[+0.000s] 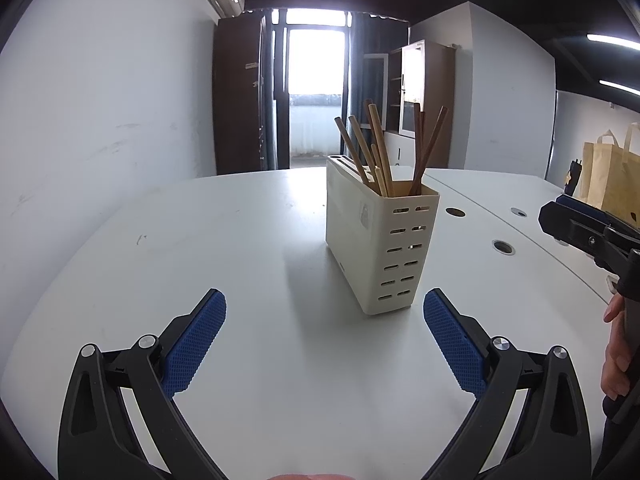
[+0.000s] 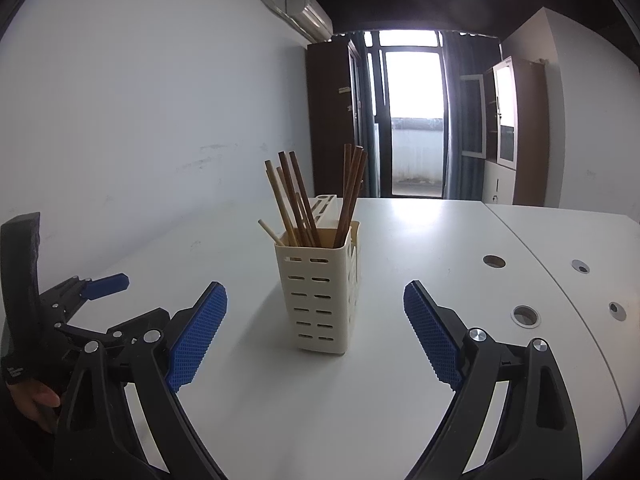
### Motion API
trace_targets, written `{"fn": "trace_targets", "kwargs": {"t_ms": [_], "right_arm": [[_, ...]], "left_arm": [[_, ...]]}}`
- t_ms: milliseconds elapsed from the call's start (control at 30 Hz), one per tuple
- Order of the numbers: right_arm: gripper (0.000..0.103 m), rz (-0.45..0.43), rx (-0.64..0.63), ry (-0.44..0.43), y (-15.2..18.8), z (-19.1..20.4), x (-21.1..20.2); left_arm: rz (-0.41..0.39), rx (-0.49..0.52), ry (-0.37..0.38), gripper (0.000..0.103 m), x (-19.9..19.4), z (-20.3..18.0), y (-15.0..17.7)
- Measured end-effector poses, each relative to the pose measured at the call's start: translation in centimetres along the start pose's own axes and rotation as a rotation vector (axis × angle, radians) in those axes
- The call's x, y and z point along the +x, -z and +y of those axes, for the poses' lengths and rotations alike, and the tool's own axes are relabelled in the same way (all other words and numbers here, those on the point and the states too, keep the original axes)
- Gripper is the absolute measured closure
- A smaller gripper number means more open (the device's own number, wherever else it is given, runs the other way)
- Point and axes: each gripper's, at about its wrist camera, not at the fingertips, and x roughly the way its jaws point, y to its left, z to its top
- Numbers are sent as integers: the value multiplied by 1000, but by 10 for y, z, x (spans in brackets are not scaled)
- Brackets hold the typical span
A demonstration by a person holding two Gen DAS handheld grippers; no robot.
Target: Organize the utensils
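Observation:
A cream slotted utensil holder (image 1: 380,240) (image 2: 322,300) stands upright on the white table (image 1: 240,260) (image 2: 420,240). Several wooden chopsticks (image 1: 380,148) (image 2: 304,200), light and dark brown, lean inside it. My left gripper (image 1: 324,312) hovers open over the table just short of the holder, with nothing between its blue pads (image 1: 196,344). My right gripper (image 2: 316,304) is open too, its pads (image 2: 432,332) spread either side of the holder's near end without touching it. The right gripper's body (image 1: 588,236) shows at the right edge of the left wrist view, and the left gripper (image 2: 96,292) at the left of the right wrist view.
Round cable holes (image 2: 525,316) (image 1: 503,247) dot the table's right section. A paper bag (image 1: 612,176) stands at the far right. A hand (image 1: 616,360) holds the right gripper's handle. Cabinets (image 2: 516,132) and a bright balcony door (image 2: 412,120) lie beyond the table.

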Motion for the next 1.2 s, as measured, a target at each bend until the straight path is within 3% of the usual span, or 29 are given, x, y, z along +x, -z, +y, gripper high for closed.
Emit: {"fn": "trace_targets", "kwargs": {"t_ms": [1200], "right_arm": [[12,14,-9,-4,2,4,4]], "left_arm": [[10,19,-2,6,4,-5,2]]}}
